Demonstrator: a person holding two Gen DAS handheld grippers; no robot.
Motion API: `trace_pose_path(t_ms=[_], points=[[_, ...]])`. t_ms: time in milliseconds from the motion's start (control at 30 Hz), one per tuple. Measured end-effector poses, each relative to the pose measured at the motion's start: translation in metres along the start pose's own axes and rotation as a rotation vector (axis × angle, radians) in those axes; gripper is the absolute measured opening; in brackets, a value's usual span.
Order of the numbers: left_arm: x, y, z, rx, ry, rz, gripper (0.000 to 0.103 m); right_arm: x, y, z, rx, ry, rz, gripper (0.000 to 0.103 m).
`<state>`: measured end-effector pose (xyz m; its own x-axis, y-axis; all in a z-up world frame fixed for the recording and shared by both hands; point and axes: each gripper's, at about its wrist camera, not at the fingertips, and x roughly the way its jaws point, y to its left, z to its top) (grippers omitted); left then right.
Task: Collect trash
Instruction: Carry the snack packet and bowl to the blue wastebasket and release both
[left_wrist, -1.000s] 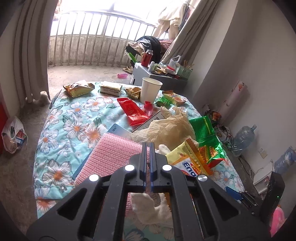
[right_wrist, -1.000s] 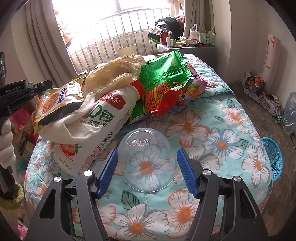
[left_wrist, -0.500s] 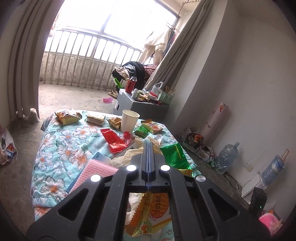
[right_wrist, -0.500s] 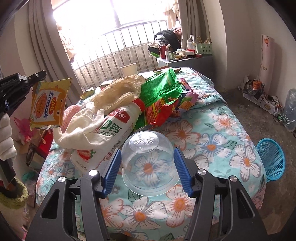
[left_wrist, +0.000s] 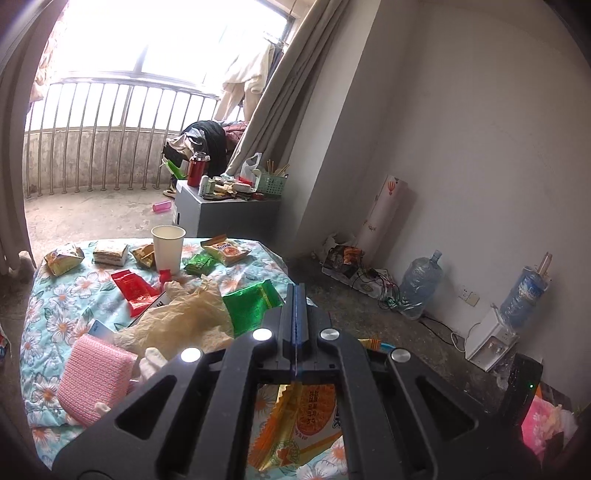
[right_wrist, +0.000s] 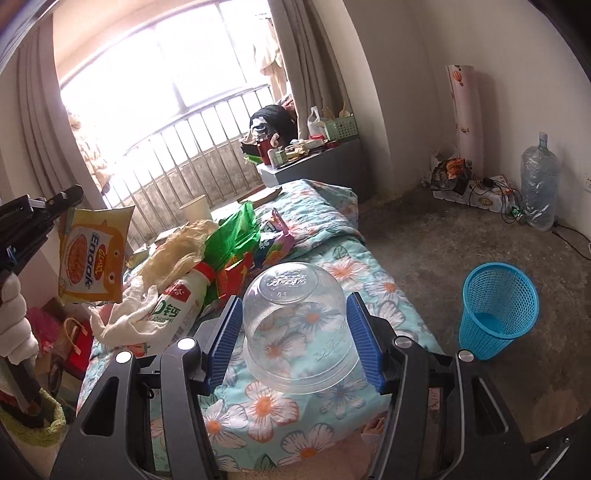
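Trash is all over the bed: wrappers, a paper cup, a milk bottle. Bare concrete floor on the right, blue basket standing on it near the bed. Left tool is pinched tight on a yellow snack packet, lifted clear. Right tool is wide, straddling an upturned clear bowl.

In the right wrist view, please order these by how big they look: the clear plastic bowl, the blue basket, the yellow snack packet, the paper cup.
1. clear plastic bowl, though it is nearest the camera
2. and 3. blue basket and yellow snack packet look about alike; I cannot rank them
4. paper cup, farthest away
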<state>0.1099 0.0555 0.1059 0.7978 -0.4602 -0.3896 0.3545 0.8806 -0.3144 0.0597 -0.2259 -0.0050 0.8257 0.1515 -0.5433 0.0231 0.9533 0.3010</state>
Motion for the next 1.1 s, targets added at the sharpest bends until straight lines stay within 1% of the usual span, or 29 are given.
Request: trace_pose_path(t_ms=[133, 267, 333, 433, 533, 600, 767, 867, 967, 1000, 1033, 1067, 1100], points=[[0.042, -0.051, 0.005, 0.071, 0.026, -0.052, 0.000, -0.014, -0.045, 0.014, 0.086, -0.069, -0.077, 0.057], [0.099, -0.112, 0.006, 0.156, 0.076, -0.090, 0.000, -0.023, -0.102, 0.024, 0.199, -0.123, -0.174, 0.057], [0.130, -0.145, 0.001, 0.220, 0.094, -0.096, 0.000, -0.024, -0.133, 0.026, 0.254, -0.146, -0.229, 0.057], [0.185, -0.194, -0.014, 0.302, 0.151, -0.132, 0.000, -0.021, -0.183, 0.026, 0.349, -0.153, -0.299, 0.057], [0.248, -0.234, -0.036, 0.350, 0.244, -0.154, 0.000, -0.007, -0.230, 0.019, 0.436, -0.136, -0.346, 0.057], [0.290, -0.254, -0.054, 0.375, 0.305, -0.152, 0.000, 0.009, -0.259, 0.014, 0.487, -0.113, -0.364, 0.057], [0.383, -0.297, -0.097, 0.409, 0.442, -0.173, 0.000, 0.057, -0.328, 0.008, 0.604, -0.055, -0.369, 0.057], [0.425, -0.321, -0.117, 0.426, 0.482, -0.180, 0.000, 0.087, -0.366, 0.010, 0.663, -0.024, -0.352, 0.057], [0.462, -0.341, -0.131, 0.442, 0.475, -0.180, 0.001, 0.115, -0.401, 0.013, 0.707, -0.017, -0.350, 0.057], [0.474, -0.347, -0.137, 0.448, 0.483, -0.184, 0.016, 0.127, -0.413, 0.012, 0.720, -0.008, -0.345, 0.058], [0.485, -0.352, -0.143, 0.458, 0.497, -0.177, 0.028, 0.139, -0.428, 0.009, 0.746, 0.016, -0.341, 0.062], [0.494, -0.353, -0.149, 0.466, 0.505, -0.167, 0.048, 0.152, -0.442, 0.004, 0.774, 0.044, -0.339, 0.066], [0.502, -0.358, -0.154, 0.478, 0.504, -0.152, 0.050, 0.163, -0.454, 0.000, 0.793, 0.072, -0.337, 0.070]])
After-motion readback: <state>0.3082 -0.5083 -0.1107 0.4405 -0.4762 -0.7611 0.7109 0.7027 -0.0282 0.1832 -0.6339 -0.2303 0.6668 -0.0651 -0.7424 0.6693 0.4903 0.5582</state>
